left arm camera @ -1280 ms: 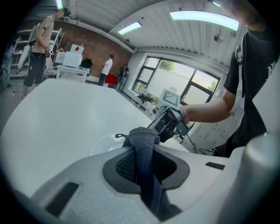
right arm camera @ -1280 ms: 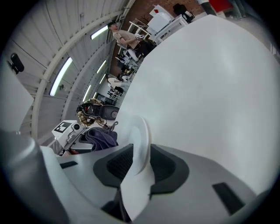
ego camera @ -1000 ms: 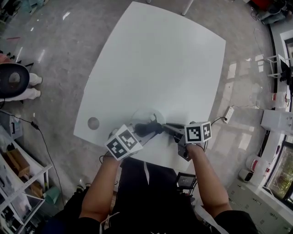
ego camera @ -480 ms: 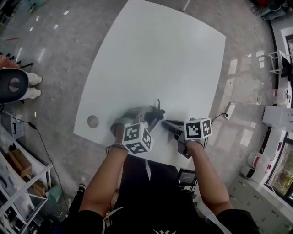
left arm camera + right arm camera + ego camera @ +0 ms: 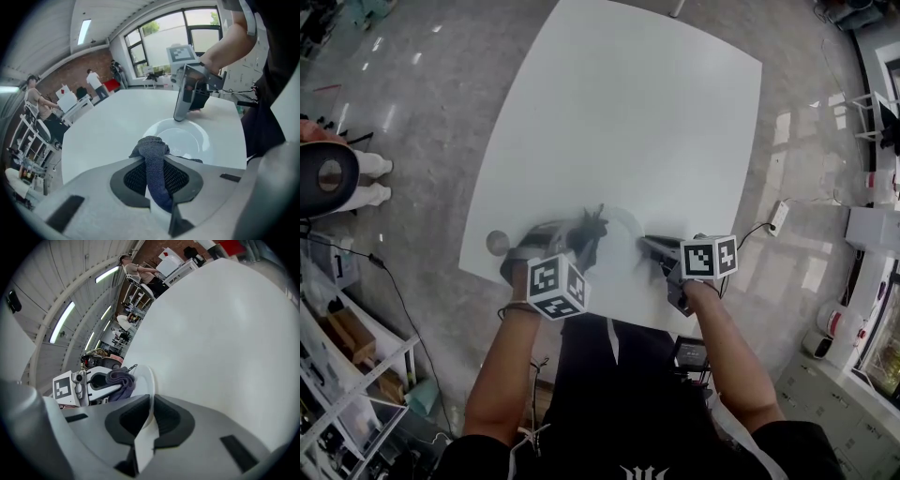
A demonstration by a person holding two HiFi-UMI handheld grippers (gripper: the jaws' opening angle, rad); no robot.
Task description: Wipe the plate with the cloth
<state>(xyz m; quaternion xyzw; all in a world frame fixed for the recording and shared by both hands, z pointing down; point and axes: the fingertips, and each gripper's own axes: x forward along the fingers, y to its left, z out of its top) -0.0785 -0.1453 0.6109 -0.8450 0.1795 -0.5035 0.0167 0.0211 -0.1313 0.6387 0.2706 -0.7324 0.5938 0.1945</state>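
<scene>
A white plate (image 5: pixel 621 246) lies near the front edge of the white table (image 5: pixel 637 112). My left gripper (image 5: pixel 579 242) is shut on a dark grey cloth (image 5: pixel 151 146), whose bunched end hangs over the plate's left side. In the left gripper view the plate (image 5: pixel 185 138) lies just beyond the cloth. My right gripper (image 5: pixel 647 247) is shut on the plate's right rim. The right gripper view shows that rim (image 5: pixel 149 397) pinched between the jaws. The cloth (image 5: pixel 121 379) and left gripper (image 5: pixel 91 383) are beyond it.
A round hole (image 5: pixel 497 242) sits in the table's front left corner. The table's front edge runs right under both grippers. A person (image 5: pixel 333 173) stands on the floor at far left. A power strip (image 5: pixel 778 217) lies on the floor to the right.
My left gripper has rolled and carried the cloth from the plate's middle toward its left side. The right gripper has stayed on the rim.
</scene>
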